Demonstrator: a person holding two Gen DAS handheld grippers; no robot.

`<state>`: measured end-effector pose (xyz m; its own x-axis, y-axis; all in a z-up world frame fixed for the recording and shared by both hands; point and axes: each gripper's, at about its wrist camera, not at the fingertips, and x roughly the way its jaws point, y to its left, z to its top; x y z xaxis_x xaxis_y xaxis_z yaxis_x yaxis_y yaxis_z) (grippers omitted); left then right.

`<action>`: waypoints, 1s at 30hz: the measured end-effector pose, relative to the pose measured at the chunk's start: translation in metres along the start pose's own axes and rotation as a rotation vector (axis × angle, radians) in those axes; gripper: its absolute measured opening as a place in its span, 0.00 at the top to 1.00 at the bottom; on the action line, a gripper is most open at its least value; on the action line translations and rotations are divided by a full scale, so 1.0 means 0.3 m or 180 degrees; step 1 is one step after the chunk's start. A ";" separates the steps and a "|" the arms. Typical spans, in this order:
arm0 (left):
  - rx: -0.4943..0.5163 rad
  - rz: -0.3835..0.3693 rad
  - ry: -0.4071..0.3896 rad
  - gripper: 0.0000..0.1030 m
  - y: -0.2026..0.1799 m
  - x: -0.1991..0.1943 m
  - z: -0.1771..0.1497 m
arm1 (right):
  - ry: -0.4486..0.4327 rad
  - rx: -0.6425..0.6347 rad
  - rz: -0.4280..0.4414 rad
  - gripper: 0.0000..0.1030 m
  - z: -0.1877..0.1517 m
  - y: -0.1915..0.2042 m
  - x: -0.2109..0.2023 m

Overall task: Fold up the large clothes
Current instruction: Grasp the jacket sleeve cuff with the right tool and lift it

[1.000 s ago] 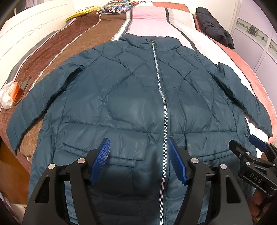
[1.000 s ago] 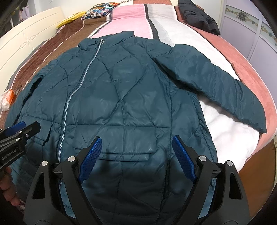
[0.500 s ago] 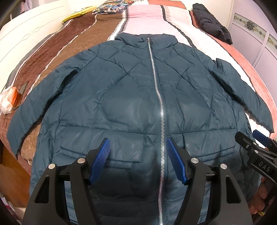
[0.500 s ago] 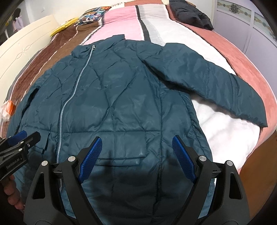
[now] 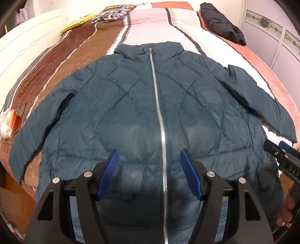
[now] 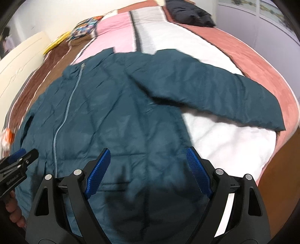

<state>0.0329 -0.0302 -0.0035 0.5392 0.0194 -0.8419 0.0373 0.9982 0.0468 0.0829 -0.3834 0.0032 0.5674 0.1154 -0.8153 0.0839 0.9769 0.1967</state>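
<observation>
jacket (image 5: 131,116) lies flat on the bed beneath both spread, empty tongs: left (image 5: 150,174), right (image 6: 148,170).

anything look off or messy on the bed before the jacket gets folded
Nothing stands out. The teal jacket lies flat, zipped, sleeves spread. A dark garment is bunched at the bed's far corner, and a small orange and white packet sits near the left sleeve.

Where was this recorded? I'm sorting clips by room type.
Most likely a home bedroom: the teal jacket lies on a bed with a striped blanket, a patterned pillow near a pale headboard, and panelled wardrobe doors alongside.
</observation>
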 end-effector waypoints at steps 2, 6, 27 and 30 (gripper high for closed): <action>0.0066 -0.0007 -0.0025 0.35 -0.022 0.005 0.020 | -0.0021 0.0138 -0.0042 0.20 0.021 -0.049 -0.001; 0.0169 -0.0028 -0.0054 0.34 -0.065 0.016 0.056 | -0.0042 0.0574 -0.0081 0.20 0.061 -0.202 -0.001; 0.0388 -0.0211 0.0115 0.33 -0.188 0.092 0.094 | -0.0080 0.2939 0.0215 0.53 0.103 -0.848 0.132; 0.0332 -0.0204 0.0153 0.33 -0.166 0.100 0.087 | -0.0153 0.3035 0.0022 0.75 0.100 -0.879 0.145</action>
<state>0.0692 -0.0810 -0.0170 0.4922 -0.0390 -0.8696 0.1589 0.9862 0.0457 0.1100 -0.6412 -0.0678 0.6018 0.0924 -0.7933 0.7007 0.4156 0.5799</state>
